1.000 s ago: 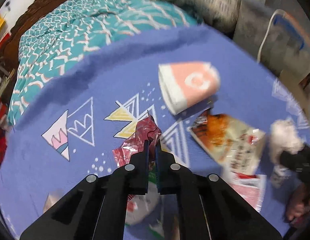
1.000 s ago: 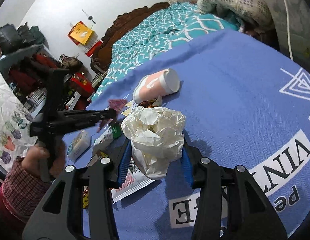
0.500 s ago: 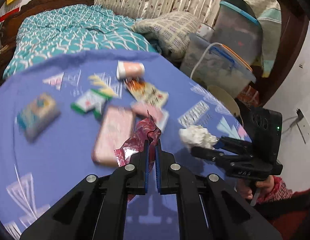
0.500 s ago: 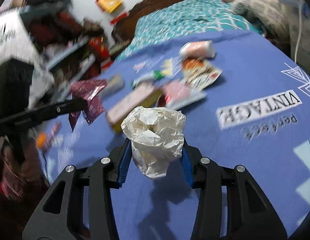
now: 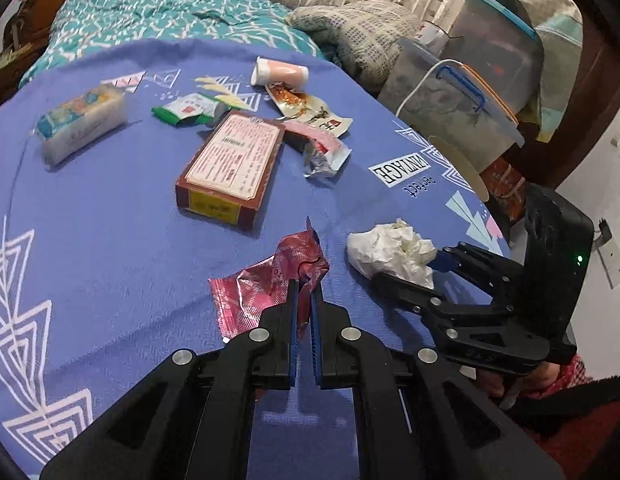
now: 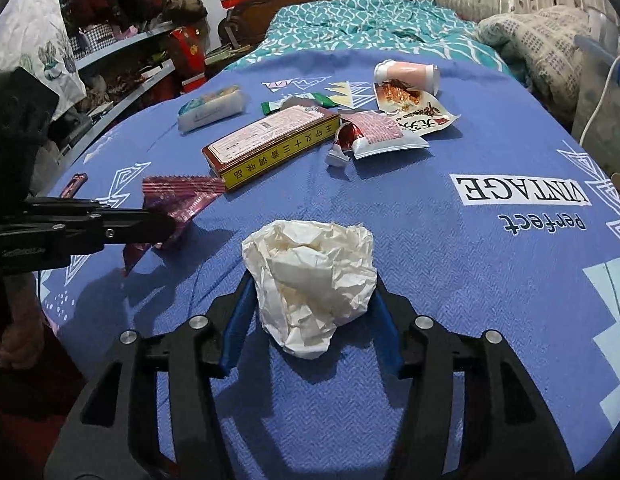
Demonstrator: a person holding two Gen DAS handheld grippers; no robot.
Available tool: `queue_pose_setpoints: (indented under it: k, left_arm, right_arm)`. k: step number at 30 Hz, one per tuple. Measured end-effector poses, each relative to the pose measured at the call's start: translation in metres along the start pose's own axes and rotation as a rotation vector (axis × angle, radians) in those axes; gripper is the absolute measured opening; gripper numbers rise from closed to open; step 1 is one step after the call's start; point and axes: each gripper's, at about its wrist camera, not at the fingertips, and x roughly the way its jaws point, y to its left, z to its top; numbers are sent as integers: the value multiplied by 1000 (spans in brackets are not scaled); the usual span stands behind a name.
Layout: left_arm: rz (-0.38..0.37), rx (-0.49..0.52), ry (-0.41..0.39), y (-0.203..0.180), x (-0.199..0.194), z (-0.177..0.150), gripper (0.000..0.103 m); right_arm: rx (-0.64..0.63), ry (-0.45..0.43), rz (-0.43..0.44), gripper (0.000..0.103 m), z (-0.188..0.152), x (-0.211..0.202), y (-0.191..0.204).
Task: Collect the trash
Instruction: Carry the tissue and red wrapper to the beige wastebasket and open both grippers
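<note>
Trash in both my claws, pulled back from the heap: a second ago my left claw point(image 5: 303, 284) sat low over the cloth among the litter; now it has drawn well away toward the near edge, and the whole spread shows. I judge both pickups done, with the carry to a bin next; no bin is in view.

Left to right across the blue cloth point(image 5: 109, 240): a soft plastic-wrapped pack point(image 5: 79, 122), a small green sachet point(image 5: 185, 110), a flat maroon carton point(image 5: 233, 166) with a pale printed label, a torn foil pouch point(image 5: 324, 150), a printed snack bag point(image 5: 314, 110) and a tipped pink cup point(image 5: 279, 74), all lying where they lay before. These six are left, so the task is early.

My left claw is pinched nearly closed on a red wrapper point(image 5: 269, 280), crinkled metallic film that hangs in stiff creases off the fingertips. It is thin and slick, and I expect it could slide out if the pinch loosens.

My right claw point(image 6: 310, 292) is clamped on a tissue point(image 6: 310, 276), a white crumpled wad bulging above and below the blue pads point(image 6: 237, 320). It looks light and springy, squeezed only partly, so the jaws stand fairly wide around it. The cloth beneath is a woven cotton print with white triangles and lettering.
</note>
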Motion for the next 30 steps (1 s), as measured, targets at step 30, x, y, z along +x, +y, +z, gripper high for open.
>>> queue_pose_setpoints:
  k: [30]
  left_arm:
    - [-383, 367, 185, -289, 210, 202, 5]
  right_arm:
    - [602, -220, -407, 49, -27, -125, -360]
